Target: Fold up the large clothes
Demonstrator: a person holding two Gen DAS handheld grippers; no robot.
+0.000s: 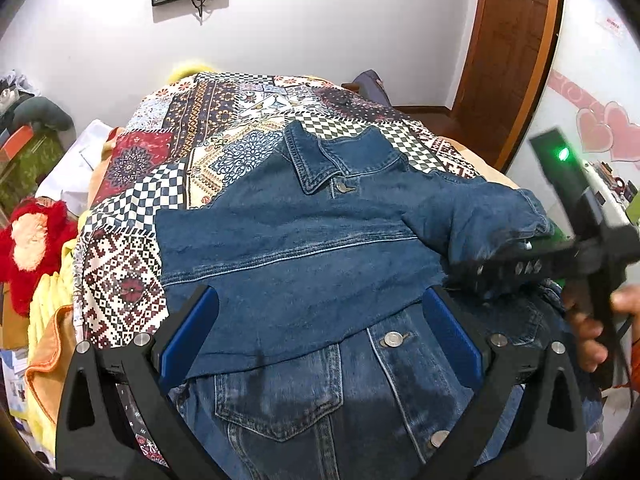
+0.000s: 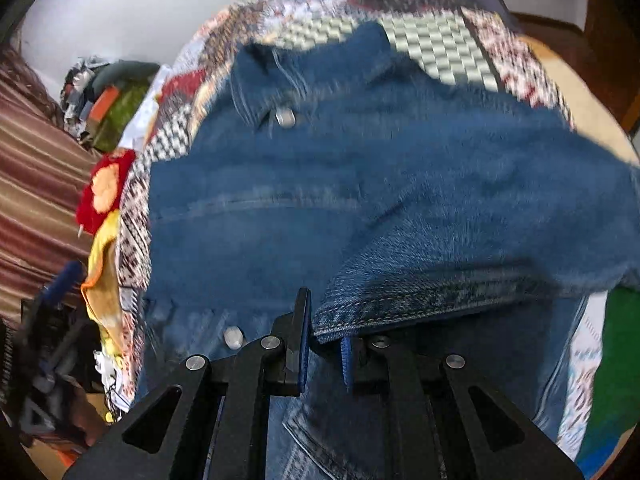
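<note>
A blue denim jacket lies on a patterned bedspread, collar at the far end, its left side folded over the front. My left gripper is open and empty, hovering just above the jacket's middle. My right gripper is shut on the jacket's sleeve cuff and holds the sleeve lifted over the jacket body. In the left wrist view the right gripper comes in from the right with the sleeve draped on it. The right wrist view is blurred.
The bed's left edge has a red plush toy, a yellow and orange cloth and clutter. A white wall and a wooden door stand beyond the bed. A hand holds the right gripper's handle.
</note>
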